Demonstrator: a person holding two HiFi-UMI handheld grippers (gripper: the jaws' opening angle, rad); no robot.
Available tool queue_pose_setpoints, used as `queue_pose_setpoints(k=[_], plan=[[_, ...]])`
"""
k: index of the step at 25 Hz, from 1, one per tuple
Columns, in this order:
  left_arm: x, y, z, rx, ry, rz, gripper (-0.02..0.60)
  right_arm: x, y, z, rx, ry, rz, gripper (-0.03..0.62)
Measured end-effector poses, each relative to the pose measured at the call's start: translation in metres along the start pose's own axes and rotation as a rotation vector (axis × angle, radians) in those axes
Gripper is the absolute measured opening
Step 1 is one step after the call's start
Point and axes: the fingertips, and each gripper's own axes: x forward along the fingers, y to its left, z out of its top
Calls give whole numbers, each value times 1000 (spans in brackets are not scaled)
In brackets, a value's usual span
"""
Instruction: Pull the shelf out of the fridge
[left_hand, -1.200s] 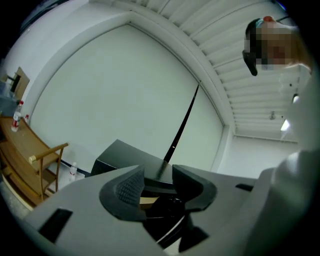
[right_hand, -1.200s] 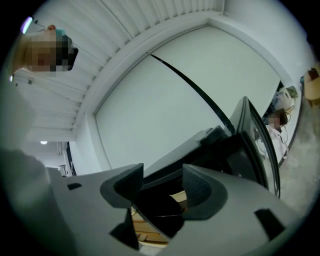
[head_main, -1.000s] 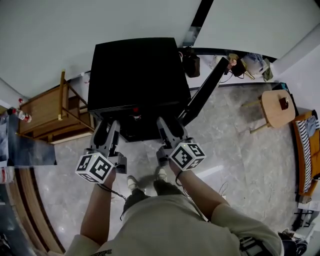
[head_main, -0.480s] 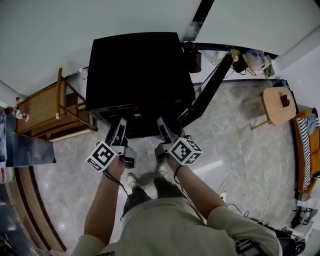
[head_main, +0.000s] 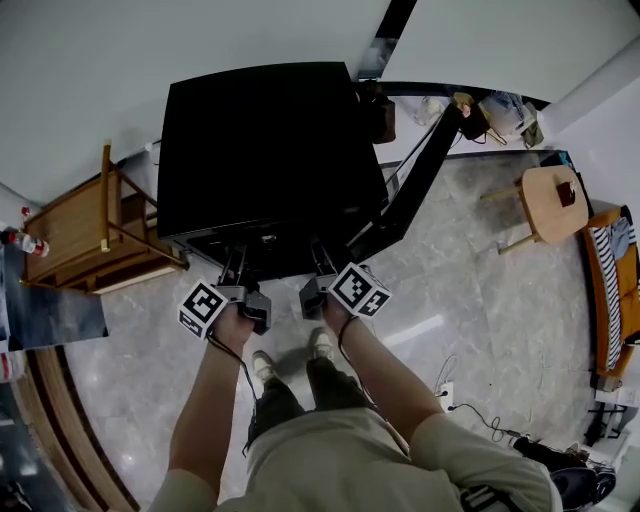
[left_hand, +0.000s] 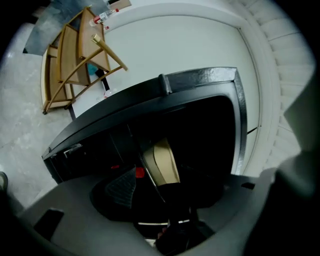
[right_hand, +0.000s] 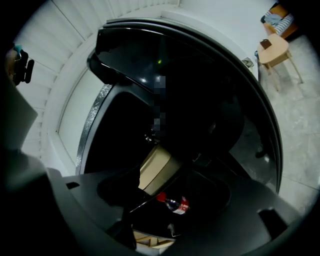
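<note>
A black mini fridge (head_main: 265, 140) stands against the wall with its door (head_main: 415, 180) swung open to the right. Both grippers reach into its dark front opening. The left gripper (head_main: 235, 262) and the right gripper (head_main: 318, 258) sit side by side, their tips hidden under the fridge's top edge. In the left gripper view the left gripper (left_hand: 175, 195) has wide jaws with nothing pressed between them. The right gripper (right_hand: 165, 192) looks the same. Inside I see a beige box (right_hand: 157, 167) and a red-capped bottle (right_hand: 172, 202). A thin shelf edge (left_hand: 160, 222) shows faintly; the rest is too dark.
A wooden chair (head_main: 90, 225) stands left of the fridge. A round wooden stool (head_main: 553, 200) is at the right, and bags (head_main: 480, 115) lie behind the door. A cable (head_main: 470, 410) runs over the marble floor. The person's feet (head_main: 265, 365) are just before the fridge.
Both grippers have moved forward and closer together, from in front of the fridge into its opening. The marker cubes now sit nearer the fridge's front edge.
</note>
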Motion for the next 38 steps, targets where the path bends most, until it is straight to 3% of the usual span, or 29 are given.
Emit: queue_pose_setpoints(k=[2, 13, 18, 21, 27, 29, 38], plan=[[8, 10, -2, -4, 12, 24, 255, 6, -7, 6, 16, -16, -20, 245], [38, 29, 27, -90, -57, 4, 253, 32, -38, 2, 187, -58, -53, 245], [45, 35, 40, -169, -114, -23, 252, 44, -35, 14, 209, -87, -39, 245], [50, 39, 42, -153, -108, -27, 195, 49, -33, 12, 233, -97, -34, 239], [52, 32, 43, -143, -106, -77, 31, 55, -30, 10, 310, -110, 9, 95], [52, 32, 43, -165, -111, -86, 23, 54, -34, 8, 319, -108, 0, 38], [39, 27, 30, -173, -72, -116, 18, 35, -34, 9, 378, -127, 46, 21]])
